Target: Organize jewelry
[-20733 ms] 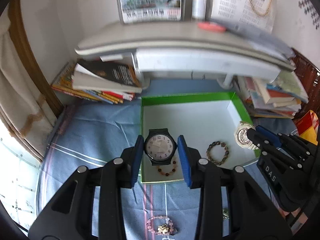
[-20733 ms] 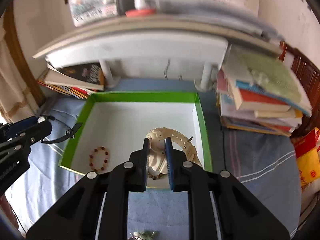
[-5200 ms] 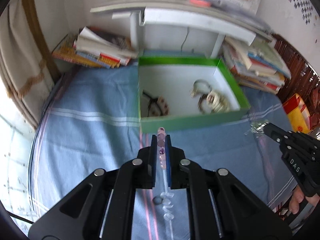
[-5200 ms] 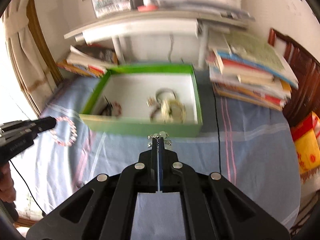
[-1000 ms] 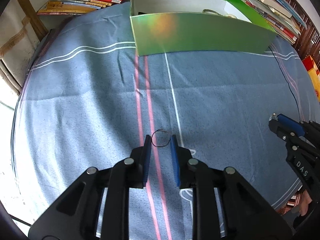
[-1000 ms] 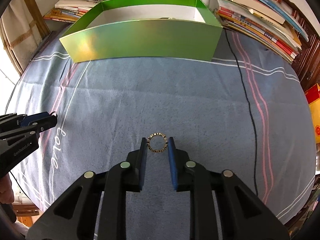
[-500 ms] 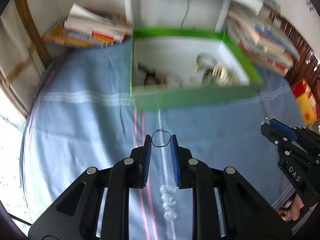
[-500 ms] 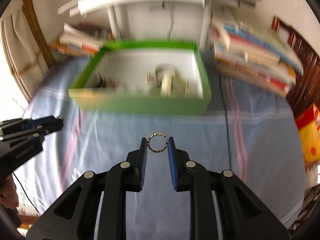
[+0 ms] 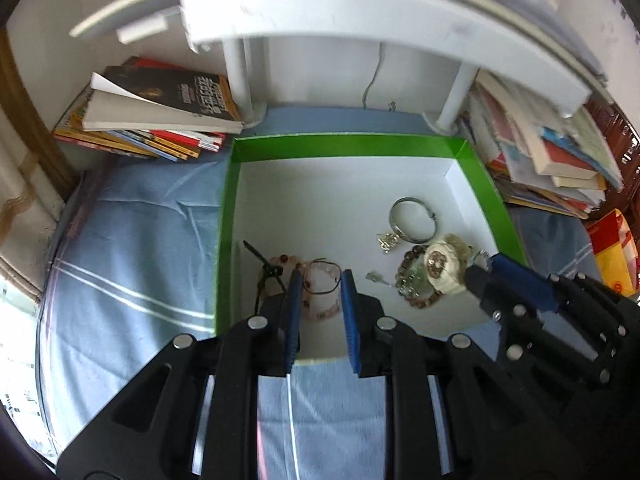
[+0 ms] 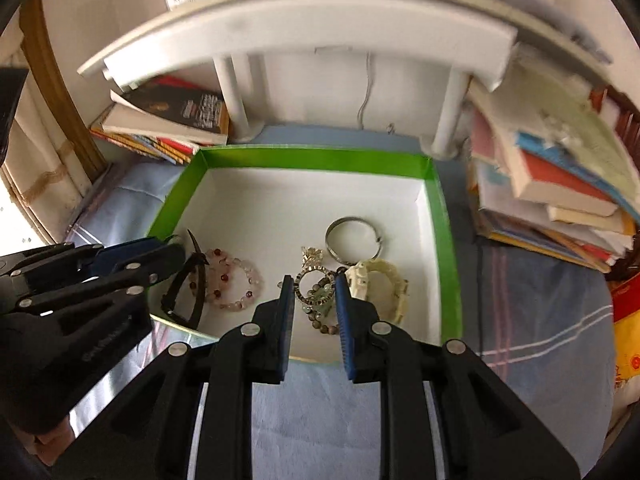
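Observation:
My left gripper is shut on a thin dark wire ring, held over the near left part of the green box. My right gripper is shut on a studded metal ring over the near middle of the same box. On the box's white floor lie a silver bangle, a cream watch, a pink bead bracelet, a black watch and a dark bead bracelet, partly hidden by the fingers. Each view shows the other gripper at its side.
The box stands on a blue striped cloth. A white shelf riser spans the back. Stacks of books lie at the back left and along the right. A yellow bag sits at the far right.
Both grippers have lifted their rings off the cloth and carried them forward. They now hang over the near part of the box, where before the box lay well ahead.

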